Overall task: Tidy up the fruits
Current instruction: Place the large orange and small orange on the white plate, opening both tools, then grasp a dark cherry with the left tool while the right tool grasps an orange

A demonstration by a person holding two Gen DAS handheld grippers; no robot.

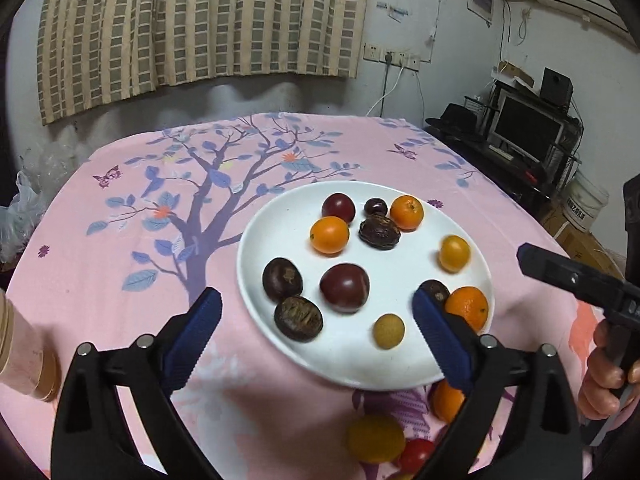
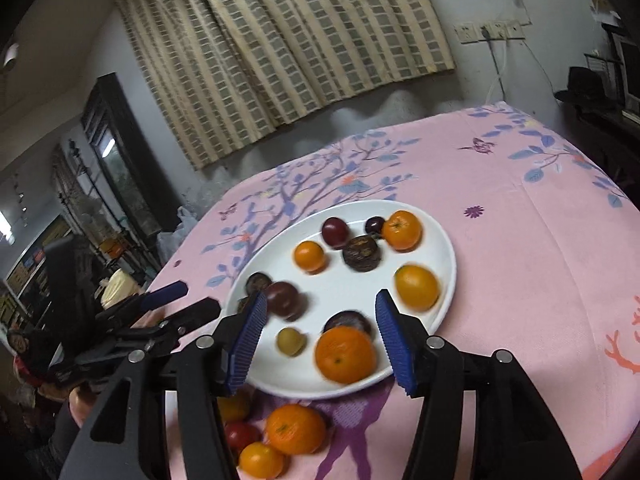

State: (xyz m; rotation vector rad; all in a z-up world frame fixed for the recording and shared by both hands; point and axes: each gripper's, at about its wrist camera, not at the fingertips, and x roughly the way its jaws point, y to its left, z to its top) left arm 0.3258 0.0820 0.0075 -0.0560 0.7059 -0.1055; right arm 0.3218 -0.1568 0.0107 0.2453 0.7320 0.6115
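From the left wrist, the left gripper (image 1: pixel 316 316) hangs with jaws wide apart over the near rim of the white plate (image 1: pixel 400 276), fruits scattered across it. From the right wrist, the right gripper (image 2: pixel 320 336) gapes empty above an orange (image 2: pixel 346 355) at the plate's (image 2: pixel 348 292) near edge; loose fruits (image 2: pixel 295 429) lie on the pink tablecloth (image 2: pixel 520 280) just beside it.

Plate (image 1: pixel 256 292) showing glossy white glaze; tablecloth (image 1: pixel 120 320) lying as matt printed cloth; plum (image 1: pixel 344 288) shining smooth; dark round fruit (image 1: pixel 298 318) looking rough, wrinkled; left gripper (image 1: pixel 316 308) pads (image 1: pixel 192 340) showing ribbed blue, arms matt black.
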